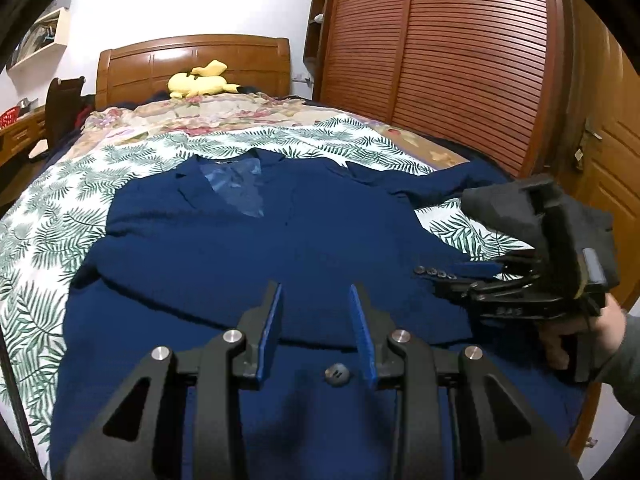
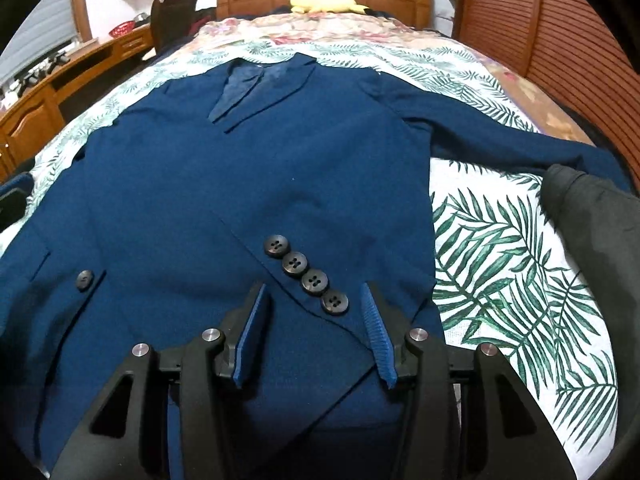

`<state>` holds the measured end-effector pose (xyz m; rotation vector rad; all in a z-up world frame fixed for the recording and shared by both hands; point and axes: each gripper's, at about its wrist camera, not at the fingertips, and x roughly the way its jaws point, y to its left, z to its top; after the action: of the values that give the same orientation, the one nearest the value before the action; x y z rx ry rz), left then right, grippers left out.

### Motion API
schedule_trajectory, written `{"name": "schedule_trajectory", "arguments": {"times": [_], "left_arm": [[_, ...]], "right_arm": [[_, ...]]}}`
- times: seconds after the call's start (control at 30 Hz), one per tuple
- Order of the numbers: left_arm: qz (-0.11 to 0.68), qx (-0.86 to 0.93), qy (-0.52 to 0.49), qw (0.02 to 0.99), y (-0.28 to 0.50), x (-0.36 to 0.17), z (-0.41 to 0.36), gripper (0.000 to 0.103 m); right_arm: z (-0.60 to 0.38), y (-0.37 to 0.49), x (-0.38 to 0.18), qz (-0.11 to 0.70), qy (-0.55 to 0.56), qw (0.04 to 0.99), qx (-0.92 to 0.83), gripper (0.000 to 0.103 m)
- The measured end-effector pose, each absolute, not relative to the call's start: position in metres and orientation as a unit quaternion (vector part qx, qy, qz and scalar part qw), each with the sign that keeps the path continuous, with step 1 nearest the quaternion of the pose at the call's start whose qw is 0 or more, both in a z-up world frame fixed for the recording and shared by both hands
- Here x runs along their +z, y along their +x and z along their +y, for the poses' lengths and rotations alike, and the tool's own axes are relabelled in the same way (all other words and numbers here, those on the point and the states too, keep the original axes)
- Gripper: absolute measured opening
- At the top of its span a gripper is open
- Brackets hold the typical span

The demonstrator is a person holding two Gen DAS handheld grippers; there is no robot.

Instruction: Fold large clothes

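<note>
A navy blue suit jacket (image 1: 248,248) lies front up on the leaf-print sheet, collar toward the headboard; it also shows in the right wrist view (image 2: 240,184). One sleeve is folded across the body, its cuff with several dark buttons (image 2: 306,278) lying between the right gripper's fingers. The other sleeve (image 2: 500,136) stretches out to the right. My left gripper (image 1: 316,292) is open, empty, just above the jacket's lower front by a button (image 1: 337,374). My right gripper (image 2: 314,292) is open over the cuff; it also shows in the left wrist view (image 1: 460,276), lying low over the cuff.
The leaf-print sheet (image 2: 516,280) covers the bed. A dark garment (image 2: 592,232) lies at the right edge. A yellow plush toy (image 1: 200,82) sits by the wooden headboard (image 1: 192,64). A slatted wardrobe (image 1: 440,48) stands right, a wooden desk (image 2: 48,92) left.
</note>
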<state>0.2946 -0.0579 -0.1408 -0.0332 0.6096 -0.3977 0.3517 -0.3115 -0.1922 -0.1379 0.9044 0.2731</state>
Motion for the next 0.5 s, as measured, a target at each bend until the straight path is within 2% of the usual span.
{"name": "schedule_trajectory", "arguments": {"times": [0.13, 0.27, 0.5], "left_arm": [[0.3, -0.193, -0.014, 0.934, 0.302, -0.145, -0.063, 0.033], [0.307, -0.193, -0.015, 0.932, 0.308, -0.15, -0.066, 0.033], [0.316, -0.189, -0.014, 0.93, 0.314, -0.156, -0.069, 0.033]], "right_arm": [[-0.32, 0.348, -0.163, 0.406, -0.073, 0.9, 0.143, 0.049], [-0.345, 0.367, -0.136, 0.379, -0.09, 0.914, 0.117, 0.059], [-0.39, 0.44, -0.143, 0.404, -0.113, 0.906, 0.05, 0.059]]}}
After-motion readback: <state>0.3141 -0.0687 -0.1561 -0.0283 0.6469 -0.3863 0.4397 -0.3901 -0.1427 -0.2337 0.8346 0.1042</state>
